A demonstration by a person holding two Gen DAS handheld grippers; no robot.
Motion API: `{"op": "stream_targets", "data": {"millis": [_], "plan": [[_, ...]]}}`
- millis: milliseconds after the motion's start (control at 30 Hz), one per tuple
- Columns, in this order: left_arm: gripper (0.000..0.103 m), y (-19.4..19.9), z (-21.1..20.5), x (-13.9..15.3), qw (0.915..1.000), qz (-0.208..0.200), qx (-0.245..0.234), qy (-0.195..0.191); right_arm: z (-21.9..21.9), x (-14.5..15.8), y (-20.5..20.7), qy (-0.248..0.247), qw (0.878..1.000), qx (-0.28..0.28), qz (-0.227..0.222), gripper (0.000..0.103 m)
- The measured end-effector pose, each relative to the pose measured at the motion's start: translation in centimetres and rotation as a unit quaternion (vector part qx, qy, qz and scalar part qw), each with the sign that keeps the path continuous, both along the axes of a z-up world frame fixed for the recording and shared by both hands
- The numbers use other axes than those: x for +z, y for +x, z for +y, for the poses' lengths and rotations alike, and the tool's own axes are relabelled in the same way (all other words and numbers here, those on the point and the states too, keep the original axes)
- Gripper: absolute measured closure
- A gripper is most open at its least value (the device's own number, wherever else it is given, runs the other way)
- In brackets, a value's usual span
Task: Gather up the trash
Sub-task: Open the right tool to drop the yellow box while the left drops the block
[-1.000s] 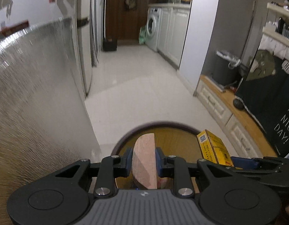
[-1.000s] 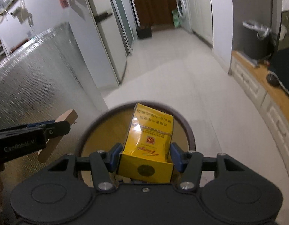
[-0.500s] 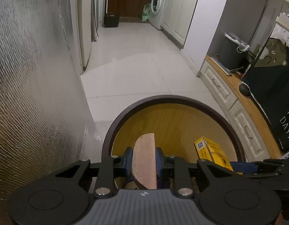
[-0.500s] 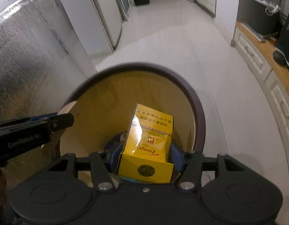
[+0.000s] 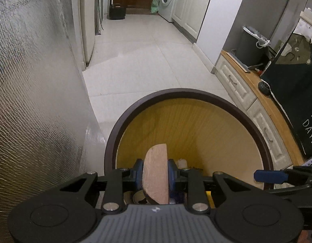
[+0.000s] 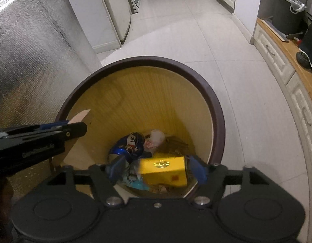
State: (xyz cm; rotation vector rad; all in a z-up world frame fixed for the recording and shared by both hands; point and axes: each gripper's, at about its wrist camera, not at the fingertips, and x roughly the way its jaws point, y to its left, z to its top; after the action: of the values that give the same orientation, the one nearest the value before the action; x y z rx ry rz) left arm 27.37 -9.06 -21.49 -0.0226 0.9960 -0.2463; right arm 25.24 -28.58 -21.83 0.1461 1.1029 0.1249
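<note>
A round trash bin with a dark brown rim (image 6: pixel 214 109) and yellow inside stands on the floor below both grippers; it also shows in the left wrist view (image 5: pixel 257 133). My left gripper (image 5: pixel 155 174) is shut on a flat brown cardboard piece (image 5: pixel 156 174) over the bin's left side. My right gripper (image 6: pixel 156 168) is open over the bin. The yellow box (image 6: pixel 164 171) is free between its jaws, blurred, dropping into the bin. A crushed blue can (image 6: pixel 127 145) and a crumpled wrapper (image 6: pixel 156 137) lie at the bottom.
A silver foil-covered surface (image 6: pixel 30 56) rises close on the left. A white fridge (image 6: pixel 107 14) stands behind it. White drawers with a wooden top (image 6: pixel 285 60) run along the right. White tiled floor (image 6: pixel 176 30) stretches ahead.
Both grippers have come closer over the bin. My right gripper has opened and let go of the yellow box, which now drops into the bin. The left still holds the cardboard.
</note>
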Motion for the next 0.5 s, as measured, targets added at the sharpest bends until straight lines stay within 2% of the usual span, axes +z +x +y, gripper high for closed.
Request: {"op": "stream_targets", "data": {"millis": [200,400,500], "plan": [[0.076,0.1,-0.4,-0.7,0.9998,0.015,-0.013,0.001,-0.1,0.7,-0.7,-0.004,1.0,0.002,-0.018,0.027],[0.075,0.1,-0.6,-0.7,0.9992,0.027,-0.022,-0.017,0.4,1.2,-1.7,-0.016,1.0,0.011,-0.024,0.026],[0.063,0.1,-0.5,-0.5,0.9994,0.027,-0.02,-0.013,0.6,1.3,-1.8,-0.019,0.999,0.015,-0.023,0.026]]}}
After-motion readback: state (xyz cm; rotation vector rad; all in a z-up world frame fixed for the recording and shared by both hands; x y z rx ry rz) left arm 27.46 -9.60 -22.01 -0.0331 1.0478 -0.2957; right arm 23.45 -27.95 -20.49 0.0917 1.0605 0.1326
